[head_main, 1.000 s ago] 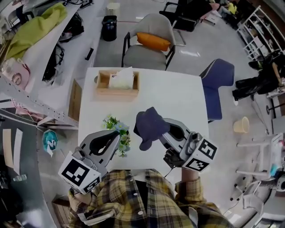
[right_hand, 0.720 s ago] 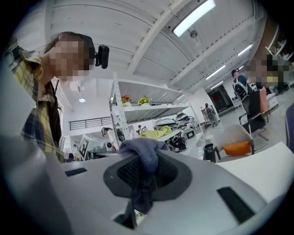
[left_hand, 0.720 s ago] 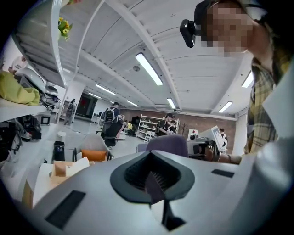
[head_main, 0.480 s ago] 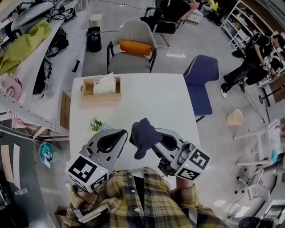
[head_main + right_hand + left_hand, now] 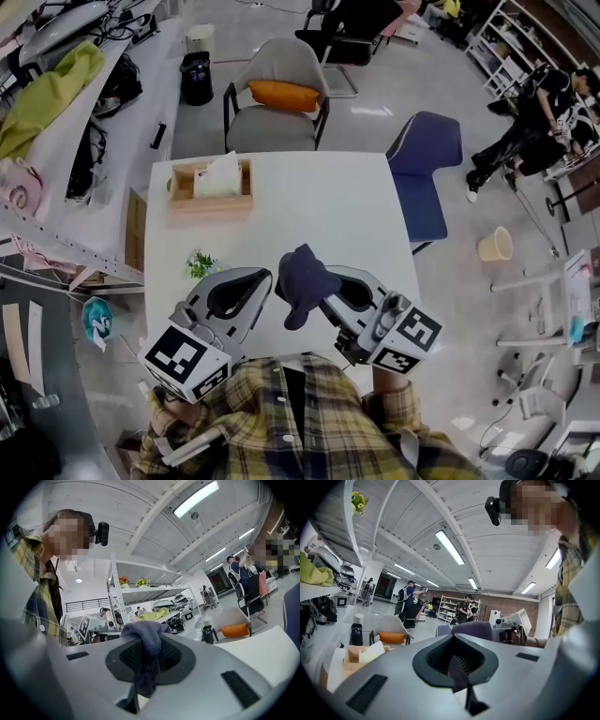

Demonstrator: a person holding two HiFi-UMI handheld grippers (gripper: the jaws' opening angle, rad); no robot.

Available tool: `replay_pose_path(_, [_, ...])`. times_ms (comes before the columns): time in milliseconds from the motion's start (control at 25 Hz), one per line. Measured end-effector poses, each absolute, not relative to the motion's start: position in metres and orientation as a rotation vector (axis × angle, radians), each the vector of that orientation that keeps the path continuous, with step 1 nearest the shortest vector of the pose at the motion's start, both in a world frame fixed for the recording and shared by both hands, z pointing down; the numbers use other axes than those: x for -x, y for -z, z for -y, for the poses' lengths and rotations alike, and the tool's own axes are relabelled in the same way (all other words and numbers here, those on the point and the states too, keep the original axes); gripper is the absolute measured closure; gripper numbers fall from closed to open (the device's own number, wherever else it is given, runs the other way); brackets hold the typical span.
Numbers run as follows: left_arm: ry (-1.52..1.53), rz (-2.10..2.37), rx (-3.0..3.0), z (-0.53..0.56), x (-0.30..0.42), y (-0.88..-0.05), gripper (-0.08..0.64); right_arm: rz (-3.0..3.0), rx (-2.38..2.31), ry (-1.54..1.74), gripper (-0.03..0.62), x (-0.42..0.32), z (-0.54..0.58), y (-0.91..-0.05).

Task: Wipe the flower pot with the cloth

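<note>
So far I count only the pick-up as done: the right gripper (image 5: 330, 292) is pinching the dark blue cloth (image 5: 302, 279), which sits bunched over its jaws above the near part of the white table (image 5: 319, 206). My left gripper (image 5: 246, 281) has its jaws pressed together with no pot between them; the flower pot (image 5: 200, 264) stands on the table just beyond it, only its foliage showing, apart from the cloth. Judgement: wiping not yet begun, as the cloth has yet to be brought onto the pot
</note>
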State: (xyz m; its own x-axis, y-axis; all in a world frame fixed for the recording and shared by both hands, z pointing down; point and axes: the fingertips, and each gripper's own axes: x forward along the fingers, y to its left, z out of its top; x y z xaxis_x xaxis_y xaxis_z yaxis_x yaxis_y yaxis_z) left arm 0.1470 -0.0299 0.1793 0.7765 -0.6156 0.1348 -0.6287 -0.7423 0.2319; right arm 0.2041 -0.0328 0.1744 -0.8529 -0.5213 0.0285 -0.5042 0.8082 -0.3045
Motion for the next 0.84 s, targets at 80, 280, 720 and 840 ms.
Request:
replay_pose_path(80, [-0.072,0.977,-2.705,0.034,-0.147,-0.179,0.552,-2.938,0.831,0.47,0.569,-0.204,0.036,-0.175])
replay_pose_path(280, [-0.065,1.005,-2.704,0.04,-0.148,-0.181,0.552,-2.951,0.831,0.459,0.569,-0.205,0.043,-0.176])
replay_pose_path(720, [-0.108,1.048,-2.701,0.034,-0.147,-0.193,0.552,-2.959,0.806,0.474,0.569,-0.205,0.041,-0.185])
replay_pose_path(840, [-0.127,1.049,-2.694,0.033,-0.143,-0.199,0.552,-2.961,0.805,0.48,0.569,-0.203,0.043,-0.189])
